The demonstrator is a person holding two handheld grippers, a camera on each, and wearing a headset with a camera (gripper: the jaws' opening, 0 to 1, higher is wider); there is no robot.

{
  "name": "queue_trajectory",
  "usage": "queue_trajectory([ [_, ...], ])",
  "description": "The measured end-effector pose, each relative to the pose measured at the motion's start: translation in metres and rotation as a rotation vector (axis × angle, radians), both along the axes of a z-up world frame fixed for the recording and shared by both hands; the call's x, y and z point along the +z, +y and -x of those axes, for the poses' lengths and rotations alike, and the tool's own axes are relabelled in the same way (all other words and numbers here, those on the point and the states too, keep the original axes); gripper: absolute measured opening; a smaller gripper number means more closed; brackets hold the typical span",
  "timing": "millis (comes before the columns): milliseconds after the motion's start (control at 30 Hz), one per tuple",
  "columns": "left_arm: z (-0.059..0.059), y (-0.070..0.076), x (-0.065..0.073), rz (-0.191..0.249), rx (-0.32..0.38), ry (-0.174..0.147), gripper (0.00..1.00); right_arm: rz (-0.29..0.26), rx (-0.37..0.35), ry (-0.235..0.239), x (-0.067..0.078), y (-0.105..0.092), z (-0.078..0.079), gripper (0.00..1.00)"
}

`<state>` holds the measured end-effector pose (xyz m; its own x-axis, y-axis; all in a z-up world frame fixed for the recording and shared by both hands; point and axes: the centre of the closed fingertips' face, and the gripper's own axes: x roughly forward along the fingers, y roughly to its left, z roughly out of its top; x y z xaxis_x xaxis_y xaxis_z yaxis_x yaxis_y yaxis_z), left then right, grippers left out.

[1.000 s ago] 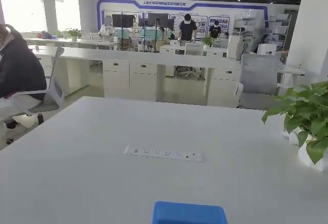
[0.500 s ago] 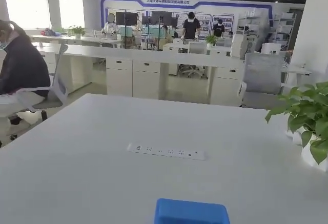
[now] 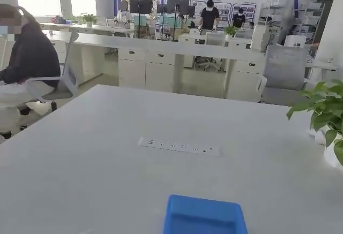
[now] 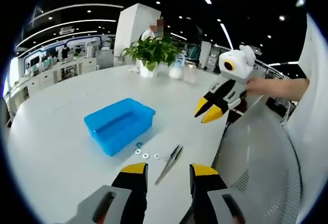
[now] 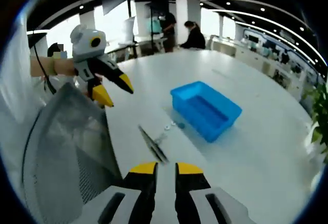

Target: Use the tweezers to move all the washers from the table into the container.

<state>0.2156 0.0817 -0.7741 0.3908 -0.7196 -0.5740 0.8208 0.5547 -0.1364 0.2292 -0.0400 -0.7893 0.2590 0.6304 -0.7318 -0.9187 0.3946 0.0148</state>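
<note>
A blue container (image 3: 204, 216) sits on the white table (image 3: 96, 159) at the near edge of the head view. In the left gripper view the container (image 4: 119, 124) lies ahead, with several small washers (image 4: 146, 155) beside it and metal tweezers (image 4: 169, 163) flat on the table. My left gripper (image 4: 169, 171) hovers open just short of the tweezers, holding nothing. The right gripper (image 4: 207, 110) hangs in the air further off, its jaws apart. In the right gripper view the tweezers (image 5: 152, 143), washers (image 5: 168, 127) and container (image 5: 205, 108) lie ahead of my right gripper (image 5: 165, 168), which is narrowly open and empty.
A white power strip (image 3: 179, 146) lies mid-table. A potted plant (image 3: 321, 111) stands at the right edge. A mesh chair back (image 5: 61, 147) rises close beside the grippers. A seated person (image 3: 27, 62) is at the left, and desks and other people stand beyond.
The head camera has tipped down and a little left, so more of the blue container shows. Nothing on the table has moved.
</note>
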Motion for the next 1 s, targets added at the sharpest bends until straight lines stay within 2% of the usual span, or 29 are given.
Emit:
queue_trajectory([
  [33, 0.0, -0.002, -0.006, -0.044, -0.046, -0.003, 0.26, 0.016, 0.029, -0.004, -0.003, 0.003, -0.001, 0.1],
  [100, 0.0, -0.003, -0.015, -0.091, -0.097, 0.013, 0.23, 0.045, 0.07, 0.02, -0.013, 0.01, 0.0, 0.09],
  [133, 0.001, -0.005, -0.023, -0.112, -0.122, 0.043, 0.23, 0.055, 0.095, 0.029, -0.016, 0.013, 0.002, 0.09],
  [200, 0.001, -0.005, -0.034, -0.141, -0.152, 0.082, 0.22, 0.111, 0.141, 0.023, -0.026, 0.015, 0.001, 0.1],
  [333, -0.004, -0.001, -0.055, -0.251, -0.207, 0.086, 0.2, 0.158, 0.2, 0.021, -0.036, 0.025, 0.002, 0.11],
  [400, -0.005, -0.001, -0.061, -0.263, -0.214, 0.098, 0.18, 0.184, 0.224, 0.02, -0.042, 0.029, 0.0, 0.12],
  [500, -0.009, 0.002, -0.071, -0.325, -0.242, 0.091, 0.15, 0.237, 0.282, 0.016, -0.051, 0.033, 0.001, 0.13],
  [567, -0.011, 0.001, -0.078, -0.349, -0.254, 0.096, 0.13, 0.256, 0.301, 0.017, -0.057, 0.036, 0.0, 0.14],
  [667, -0.013, 0.001, -0.083, -0.382, -0.272, 0.088, 0.11, 0.259, 0.309, 0.025, -0.06, 0.041, -0.002, 0.15],
  [800, -0.013, 0.0, -0.09, -0.413, -0.293, 0.094, 0.09, 0.267, 0.316, 0.033, -0.064, 0.044, -0.003, 0.15],
  [1000, -0.017, -0.001, -0.09, -0.425, -0.307, 0.066, 0.03, 0.235, 0.284, 0.057, -0.065, 0.049, -0.004, 0.16],
])
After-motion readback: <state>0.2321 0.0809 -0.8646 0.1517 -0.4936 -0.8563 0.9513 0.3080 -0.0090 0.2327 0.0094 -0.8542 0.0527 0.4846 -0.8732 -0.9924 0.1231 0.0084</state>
